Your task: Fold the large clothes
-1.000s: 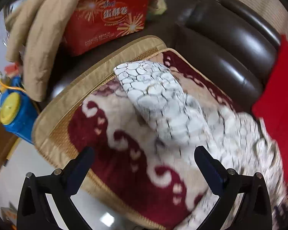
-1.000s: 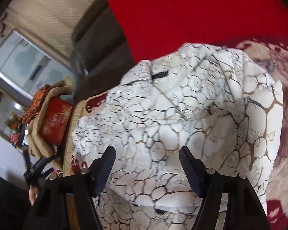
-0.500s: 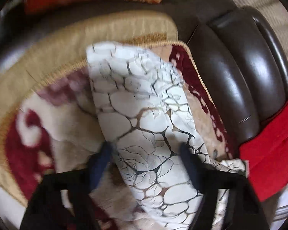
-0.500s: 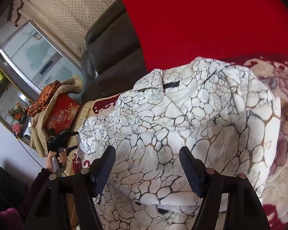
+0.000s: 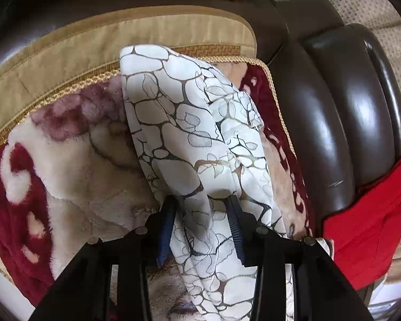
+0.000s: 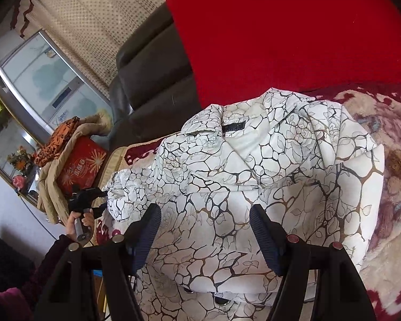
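Left hand-held gripper (image 5: pixel 201 208) points steeply down at the sofa seat. Its jaws are closing, with a sleeve (image 5: pixel 192 144) of the white crackle-print garment (image 6: pixel 267 187) bunched between the blue pads (image 5: pixel 165 224); the pads bear on the cloth on both sides, so it is grasping the sleeve. The sleeve runs away from this gripper, ahead and slightly left, ending near the gold-trimmed edge of the plush red-and-cream blanket (image 5: pixel 74 176) that lies beneath it.

In the right wrist view, a hand (image 6: pixel 81 220) grips the left tool's handle at far left, the dark sleeve of the person's arm trailing towards the lower corner.

Right hand-held gripper (image 6: pixel 205 228) is angled moderately downward, jaws released and standing wide. The garment body lies directly ahead of and below its fingertips, collar furthest from the gripper; whether the pads touch the cloth cannot be told.

A red cloth (image 6: pixel 294 40) drapes the dark leather sofa back (image 6: pixel 152 85) beyond the garment. A red box (image 6: pixel 80 164) sits far ahead-left.
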Available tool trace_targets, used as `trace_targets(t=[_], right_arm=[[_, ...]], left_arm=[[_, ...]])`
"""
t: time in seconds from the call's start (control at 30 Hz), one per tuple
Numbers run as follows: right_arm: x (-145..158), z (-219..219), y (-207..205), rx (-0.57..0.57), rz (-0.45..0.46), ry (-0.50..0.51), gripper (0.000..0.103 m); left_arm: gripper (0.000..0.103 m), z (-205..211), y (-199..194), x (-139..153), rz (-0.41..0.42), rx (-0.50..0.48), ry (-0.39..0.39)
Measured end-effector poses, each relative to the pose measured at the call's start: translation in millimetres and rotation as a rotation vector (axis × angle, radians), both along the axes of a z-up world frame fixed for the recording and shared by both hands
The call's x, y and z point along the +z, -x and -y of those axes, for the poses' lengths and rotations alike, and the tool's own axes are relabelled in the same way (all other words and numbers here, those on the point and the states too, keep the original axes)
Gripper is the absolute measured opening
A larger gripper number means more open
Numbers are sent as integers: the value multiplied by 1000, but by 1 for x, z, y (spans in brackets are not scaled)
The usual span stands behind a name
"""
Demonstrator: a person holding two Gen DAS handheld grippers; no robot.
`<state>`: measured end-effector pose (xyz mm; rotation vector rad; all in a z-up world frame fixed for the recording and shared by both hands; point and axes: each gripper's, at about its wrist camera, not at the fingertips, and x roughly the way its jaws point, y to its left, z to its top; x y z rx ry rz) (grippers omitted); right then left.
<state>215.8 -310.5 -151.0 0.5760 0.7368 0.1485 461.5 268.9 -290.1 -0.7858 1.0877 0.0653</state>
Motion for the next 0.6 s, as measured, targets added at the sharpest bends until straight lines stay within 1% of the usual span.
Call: trace_targets(t=[0.03, 0.07, 0.13, 0.17, 0.23, 0.3, 0.33, 0.4, 0.5, 0.6], right_arm=[[2, 0, 2, -3, 5, 8, 72], [4, 1, 4, -5, 8, 13, 72], [8, 3, 8, -13, 17, 13, 72], [10, 5, 10, -19, 24, 13, 72], [16, 10, 17, -36, 41, 28, 72], [22, 15, 24, -56, 60, 45, 72], [23, 18, 26, -62, 65, 42, 72], [24, 25, 32, -78, 69, 27, 72], [26, 34, 41, -101, 80, 17, 72], [28, 43, 53, -123, 96, 10, 72]], left_arm=[[18, 2, -1, 1, 1, -2, -16], [4, 4, -3, 4, 6, -6, -41], [4, 11, -4, 16, 17, -19, -89], [3, 13, -2, 25, 38, -27, -106], [3, 24, 3, 47, 98, -68, -145], [3, 45, 10, 81, 168, -134, -198], [3, 53, 12, 93, 192, -158, -214], [3, 80, 23, 128, 266, -235, -266], [1, 122, 43, 175, 374, -355, -296], [1, 184, 72, 225, 493, -512, -341]])
